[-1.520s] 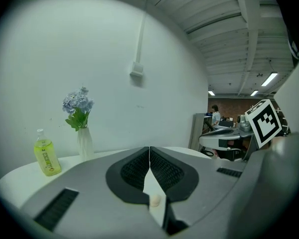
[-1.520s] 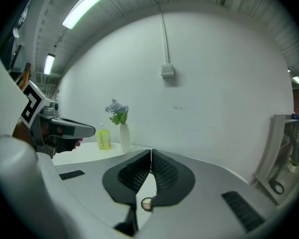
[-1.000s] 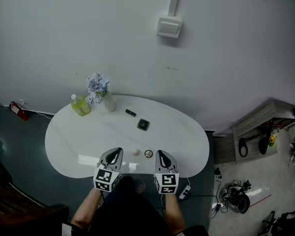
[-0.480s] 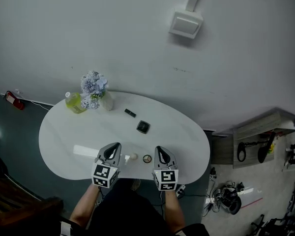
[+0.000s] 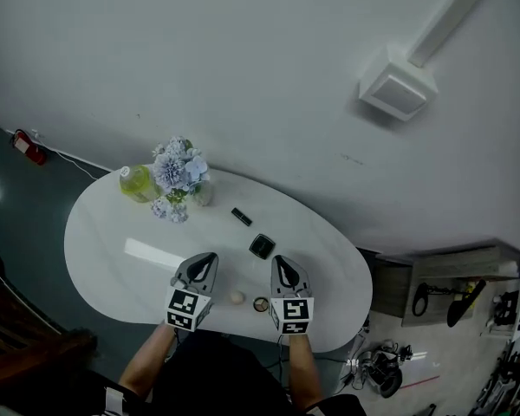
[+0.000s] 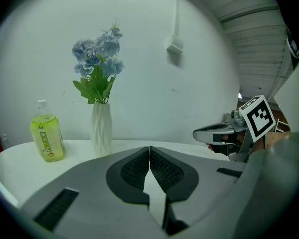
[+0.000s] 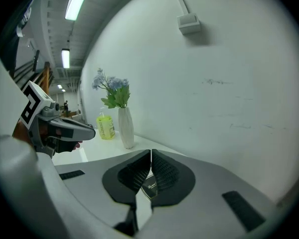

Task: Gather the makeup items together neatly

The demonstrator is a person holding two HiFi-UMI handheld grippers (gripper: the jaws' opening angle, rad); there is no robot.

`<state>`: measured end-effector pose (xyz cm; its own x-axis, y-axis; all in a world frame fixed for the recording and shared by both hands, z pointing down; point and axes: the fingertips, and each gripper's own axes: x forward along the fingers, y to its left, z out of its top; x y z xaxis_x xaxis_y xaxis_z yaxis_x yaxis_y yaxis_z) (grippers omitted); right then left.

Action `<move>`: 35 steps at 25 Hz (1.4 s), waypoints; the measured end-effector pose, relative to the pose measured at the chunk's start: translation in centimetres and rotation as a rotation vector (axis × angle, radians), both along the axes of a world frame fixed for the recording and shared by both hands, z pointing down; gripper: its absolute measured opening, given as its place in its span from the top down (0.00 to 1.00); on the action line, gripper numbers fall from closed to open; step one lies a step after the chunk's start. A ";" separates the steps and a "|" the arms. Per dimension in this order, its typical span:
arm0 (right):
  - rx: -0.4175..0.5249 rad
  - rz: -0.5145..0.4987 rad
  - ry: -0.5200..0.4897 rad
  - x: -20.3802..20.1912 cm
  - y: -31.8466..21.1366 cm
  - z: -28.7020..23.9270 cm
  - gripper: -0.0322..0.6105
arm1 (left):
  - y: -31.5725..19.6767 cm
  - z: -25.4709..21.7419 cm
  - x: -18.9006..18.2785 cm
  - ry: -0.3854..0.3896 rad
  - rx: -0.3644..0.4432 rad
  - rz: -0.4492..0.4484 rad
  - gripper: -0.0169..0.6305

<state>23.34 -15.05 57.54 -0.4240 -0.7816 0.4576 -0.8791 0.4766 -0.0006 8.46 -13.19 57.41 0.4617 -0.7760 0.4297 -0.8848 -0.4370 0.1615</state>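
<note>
On the white oval table (image 5: 113, 250) lie a square black compact (image 5: 261, 246), a small black stick (image 5: 241, 217), a beige round piece (image 5: 236, 297) and a small round jar (image 5: 260, 303). My left gripper (image 5: 205, 259) is shut and empty, left of the beige piece. My right gripper (image 5: 280, 262) is also shut and empty, just right of the compact. In the right gripper view the compact (image 7: 149, 187) shows low behind the closed jaws (image 7: 151, 153). The left gripper view has its jaws (image 6: 149, 149) closed over bare tabletop, with the right gripper (image 6: 217, 133) at the side.
A white vase of blue flowers (image 5: 180, 176) and a yellow-green bottle (image 5: 137, 183) stand at the table's far left. Both show in the left gripper view, vase (image 6: 101, 128) and bottle (image 6: 47, 138). A white wall is behind the table, a grey floor around it.
Both grippers have moved forward over the table, past the beige piece and the jar, toward the compact. The head view has shifted. Both stay shut.
</note>
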 end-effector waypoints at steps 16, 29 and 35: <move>-0.138 -0.297 0.113 -5.1 -9.5 6.8 0.89 | -4.5 3.0 -3.2 0.001 -0.071 -0.100 0.94; -0.298 -0.462 0.226 -9.2 -12.0 14.2 0.74 | -4.8 4.2 -3.9 -0.011 -0.102 -0.133 0.94; -0.333 -0.483 0.237 -10.4 -12.6 15.7 0.74 | -5.2 4.5 -4.9 -0.018 -0.109 -0.147 0.94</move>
